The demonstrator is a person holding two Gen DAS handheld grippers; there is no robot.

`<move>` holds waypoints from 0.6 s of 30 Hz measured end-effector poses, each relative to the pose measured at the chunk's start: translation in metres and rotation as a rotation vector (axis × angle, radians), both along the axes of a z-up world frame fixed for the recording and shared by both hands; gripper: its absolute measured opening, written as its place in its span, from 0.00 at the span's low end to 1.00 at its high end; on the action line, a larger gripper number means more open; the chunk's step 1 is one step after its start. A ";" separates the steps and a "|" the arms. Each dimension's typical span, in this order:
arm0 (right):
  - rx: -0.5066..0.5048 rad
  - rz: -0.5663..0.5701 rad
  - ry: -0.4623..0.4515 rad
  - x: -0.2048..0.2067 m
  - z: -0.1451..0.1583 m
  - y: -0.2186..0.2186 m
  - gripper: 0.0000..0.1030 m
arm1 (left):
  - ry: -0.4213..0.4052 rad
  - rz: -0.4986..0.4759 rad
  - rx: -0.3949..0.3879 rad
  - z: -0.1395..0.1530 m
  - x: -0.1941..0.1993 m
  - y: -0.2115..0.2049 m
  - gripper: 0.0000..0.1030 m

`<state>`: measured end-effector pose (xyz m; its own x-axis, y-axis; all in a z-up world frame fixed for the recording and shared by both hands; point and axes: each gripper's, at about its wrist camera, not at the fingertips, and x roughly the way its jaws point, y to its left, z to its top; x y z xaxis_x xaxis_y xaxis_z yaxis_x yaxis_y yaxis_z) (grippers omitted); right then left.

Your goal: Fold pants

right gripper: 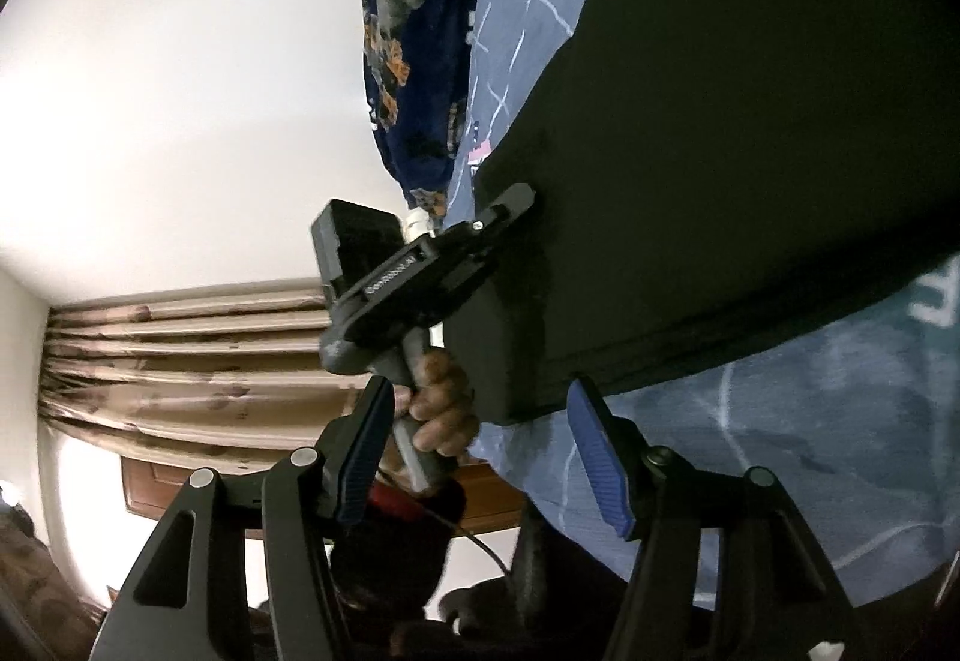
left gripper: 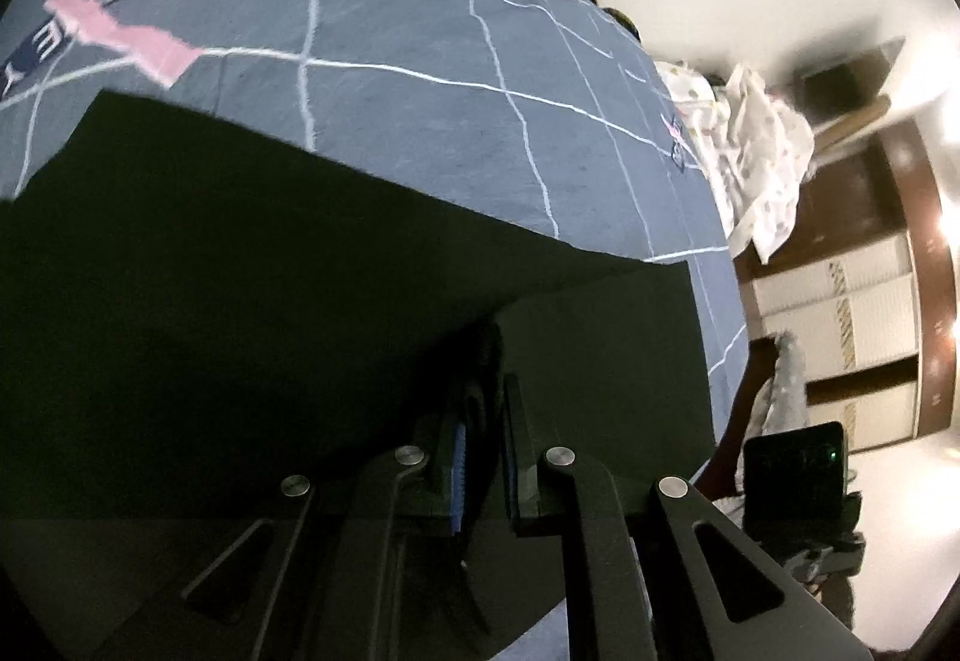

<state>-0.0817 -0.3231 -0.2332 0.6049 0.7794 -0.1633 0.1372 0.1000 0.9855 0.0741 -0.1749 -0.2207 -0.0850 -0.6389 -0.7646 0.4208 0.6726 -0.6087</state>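
The left gripper (left gripper: 480, 421) pinched the dark pants (left gripper: 240, 271) tight. The right gripper (right gripper: 480, 457) had wide fingers, the pants' hem at 1 o'clock.

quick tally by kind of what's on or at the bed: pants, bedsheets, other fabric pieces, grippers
dark pants: 1
grey-blue lined bedsheet: 1
other fabrics: 2, a navy floral cloth and a white patterned cloth
grippers: 2, the left gripper, shut on the pants, and the right gripper, open
total: 6
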 end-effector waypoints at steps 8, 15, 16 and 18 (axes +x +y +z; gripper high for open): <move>-0.140 -0.019 0.113 0.016 -0.003 0.011 0.57 | 0.010 0.007 0.000 -0.006 0.003 0.003 0.14; -0.185 -0.095 0.241 0.011 -0.009 0.011 0.41 | 0.028 0.016 -0.019 -0.010 0.005 0.007 0.14; -0.171 -0.121 0.272 0.008 -0.010 0.010 0.37 | 0.030 0.018 -0.022 -0.011 0.005 0.008 0.14; -0.179 -0.165 0.306 0.002 -0.008 0.011 0.36 | 0.019 0.013 -0.019 -0.010 0.003 0.007 0.14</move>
